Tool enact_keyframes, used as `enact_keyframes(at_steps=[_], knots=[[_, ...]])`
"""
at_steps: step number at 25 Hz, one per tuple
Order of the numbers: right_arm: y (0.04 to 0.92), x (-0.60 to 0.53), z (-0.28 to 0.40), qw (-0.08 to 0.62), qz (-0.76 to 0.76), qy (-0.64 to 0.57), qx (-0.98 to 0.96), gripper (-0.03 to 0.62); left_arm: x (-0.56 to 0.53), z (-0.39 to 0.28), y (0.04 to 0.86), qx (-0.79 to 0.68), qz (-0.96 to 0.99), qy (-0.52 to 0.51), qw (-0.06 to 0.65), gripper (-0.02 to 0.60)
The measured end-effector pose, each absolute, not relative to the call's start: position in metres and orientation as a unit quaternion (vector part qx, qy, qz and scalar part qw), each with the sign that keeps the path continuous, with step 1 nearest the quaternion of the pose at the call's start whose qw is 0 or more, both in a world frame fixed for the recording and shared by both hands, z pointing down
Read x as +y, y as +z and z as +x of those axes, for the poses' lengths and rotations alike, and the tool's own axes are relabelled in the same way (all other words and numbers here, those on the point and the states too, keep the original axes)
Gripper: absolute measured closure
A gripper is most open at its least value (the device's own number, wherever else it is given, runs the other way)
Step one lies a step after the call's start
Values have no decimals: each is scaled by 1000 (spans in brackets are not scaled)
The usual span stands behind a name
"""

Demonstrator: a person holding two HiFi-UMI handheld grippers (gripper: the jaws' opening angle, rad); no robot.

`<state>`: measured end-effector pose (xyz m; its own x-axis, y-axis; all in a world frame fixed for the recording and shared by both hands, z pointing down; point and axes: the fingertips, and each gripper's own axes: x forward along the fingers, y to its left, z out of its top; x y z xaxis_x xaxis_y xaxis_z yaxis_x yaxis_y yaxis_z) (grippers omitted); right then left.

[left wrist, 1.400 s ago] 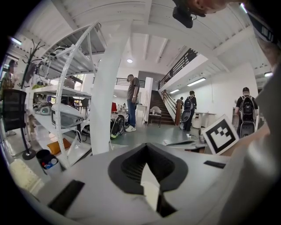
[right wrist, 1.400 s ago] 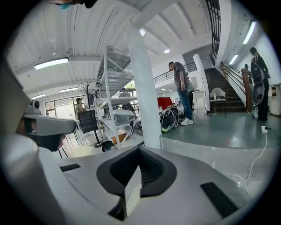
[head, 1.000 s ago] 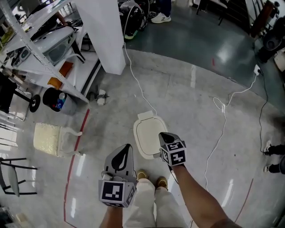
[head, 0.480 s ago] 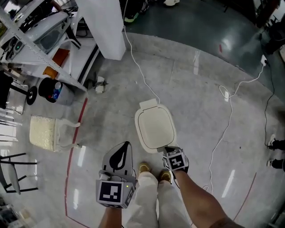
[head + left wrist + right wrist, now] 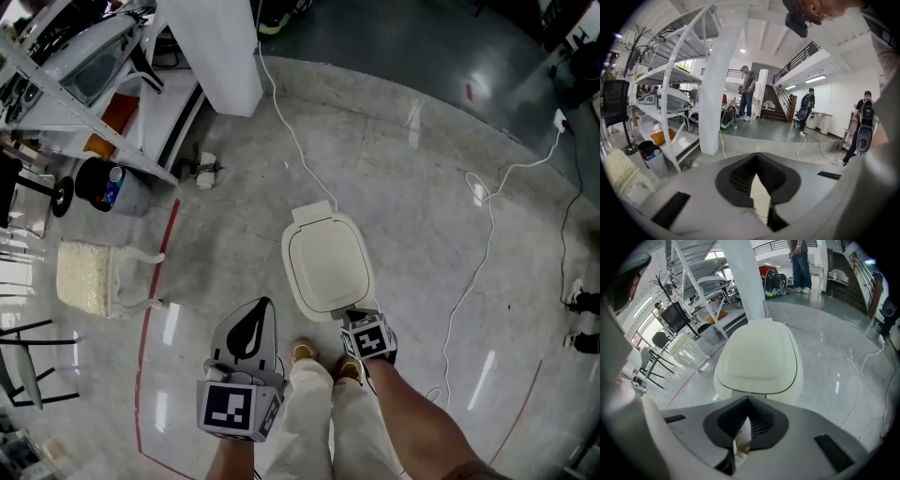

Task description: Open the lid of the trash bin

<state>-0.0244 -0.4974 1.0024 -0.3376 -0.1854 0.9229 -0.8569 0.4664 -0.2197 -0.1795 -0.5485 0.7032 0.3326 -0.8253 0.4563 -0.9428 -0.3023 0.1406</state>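
A cream trash bin (image 5: 326, 267) stands on the floor in front of the person's feet, its lid down flat. My right gripper (image 5: 356, 319) is at the bin's near rim, jaws shut with nothing in them. In the right gripper view the lid (image 5: 759, 355) fills the middle, just beyond my right gripper (image 5: 747, 401); whether the tips touch the bin I cannot tell. My left gripper (image 5: 248, 336) is held to the left of the bin and apart from it, shut and empty. In the left gripper view, my left gripper (image 5: 757, 159) points out across the hall, not at the bin.
A white pillar (image 5: 220, 47) and a white shelving rack (image 5: 89, 70) stand at the far left, with a black bucket (image 5: 101, 186) and a cream plastic chair (image 5: 89, 277) below them. White cables (image 5: 292, 150) run across the floor. Several people (image 5: 749, 91) stand far off.
My right gripper has drawn back from over the lid's near right part to the bin's near rim. The head view has shifted a little. The left gripper has hardly moved; the lid stays down.
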Motion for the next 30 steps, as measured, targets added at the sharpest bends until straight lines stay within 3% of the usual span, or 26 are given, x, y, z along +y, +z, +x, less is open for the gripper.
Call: enact_keyframes(at_steps=[30], knots=[[1009,-495,-28,449,367,392,-714,559,-547,-182,716,-558,789,159,204,595]])
